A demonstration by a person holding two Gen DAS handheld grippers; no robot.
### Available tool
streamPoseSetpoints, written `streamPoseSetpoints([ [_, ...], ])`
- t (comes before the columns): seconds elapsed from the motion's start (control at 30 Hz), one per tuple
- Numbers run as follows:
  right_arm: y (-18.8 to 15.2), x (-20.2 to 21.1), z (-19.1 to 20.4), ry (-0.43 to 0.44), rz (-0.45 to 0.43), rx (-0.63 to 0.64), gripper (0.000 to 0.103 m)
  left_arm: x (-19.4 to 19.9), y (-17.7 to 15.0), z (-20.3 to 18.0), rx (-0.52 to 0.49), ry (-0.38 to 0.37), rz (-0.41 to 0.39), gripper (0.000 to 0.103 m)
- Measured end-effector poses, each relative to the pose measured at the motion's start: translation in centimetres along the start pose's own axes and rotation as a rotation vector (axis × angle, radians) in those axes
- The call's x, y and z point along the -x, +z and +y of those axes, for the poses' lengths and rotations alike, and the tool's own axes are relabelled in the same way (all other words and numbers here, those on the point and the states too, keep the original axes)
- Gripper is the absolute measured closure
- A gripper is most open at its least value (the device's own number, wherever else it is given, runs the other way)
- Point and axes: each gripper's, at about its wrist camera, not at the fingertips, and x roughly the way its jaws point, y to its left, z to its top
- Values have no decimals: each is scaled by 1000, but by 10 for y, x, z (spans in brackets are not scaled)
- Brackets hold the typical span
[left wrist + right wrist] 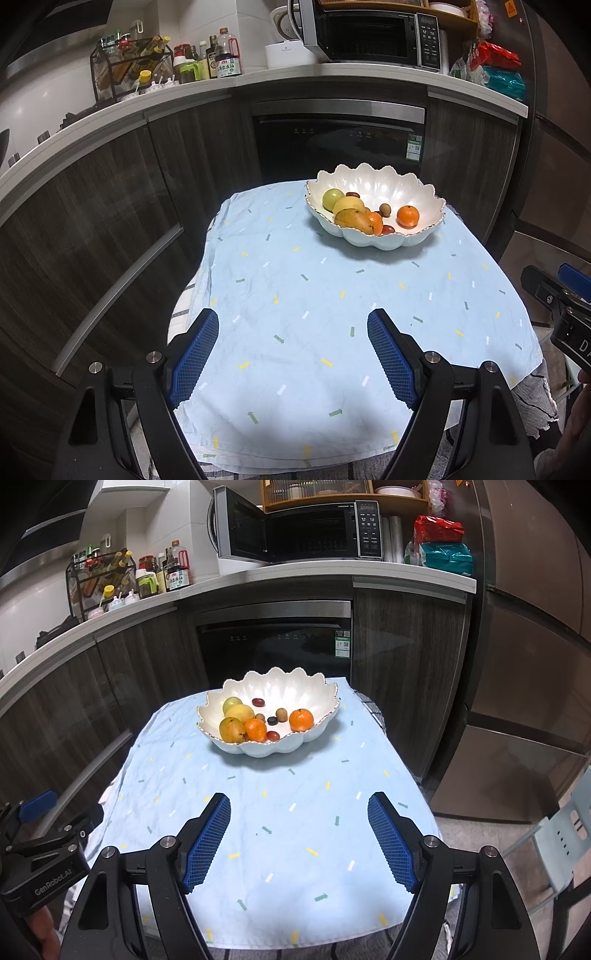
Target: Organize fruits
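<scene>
Bowl (pixel 280 692) — scalloped, white, at the table's far edge on a blue cloth (pixel 258 830); holds the fruits (pixel 255 720). Left gripper (pixel 293 325), right gripper (pixel 299 808) — both spread, empty, above the near edge.

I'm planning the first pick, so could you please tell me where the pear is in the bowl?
The pear lies at the near left of the white bowl in both views, touching the nearer mandarin, just in front of the yellow fruit.
</scene>
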Motion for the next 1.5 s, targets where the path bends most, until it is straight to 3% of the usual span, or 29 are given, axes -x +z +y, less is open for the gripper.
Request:
streamPoseSetpoints([
  [1.5,-2,0,4,5,6,-3,26,1,1,5,7,-8,5,20],
])
